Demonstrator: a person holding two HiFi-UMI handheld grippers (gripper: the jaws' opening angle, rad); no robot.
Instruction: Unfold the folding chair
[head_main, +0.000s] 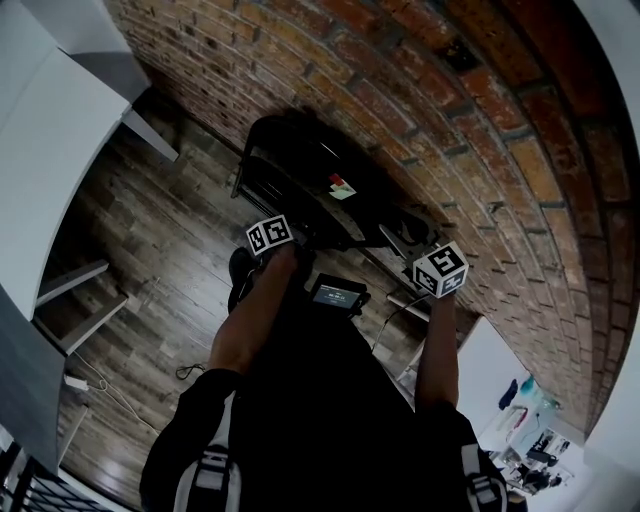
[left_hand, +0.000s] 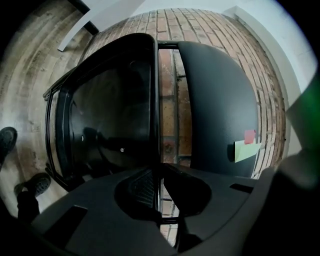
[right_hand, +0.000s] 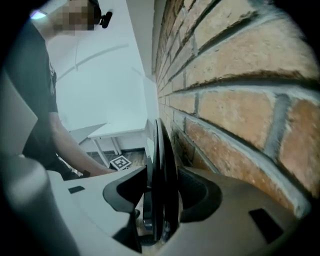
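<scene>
Evidently the left gripper (left_hand: 159, 192) pinches a thin panel edge of the black plastic folding chair (left_hand: 110, 125), folded flat against the red brick wall (left_hand: 175, 30); the right gripper (right_hand: 160, 200) clamps its stacked rims. It looks stiff, lightish and slick, so edge grips seem right.

Red-brown brick wall (head_main: 480, 130) with pale mortar runs along the right. Dark wood plank floor (head_main: 170, 240), worn grey in patches. White table (head_main: 50, 140) at left, thin legs. Two white bars (head_main: 85, 300) low beside it. White cable (head_main: 115, 400) trails over the floor. Far end: white wall (right_hand: 100, 75). Light dim, even.
</scene>
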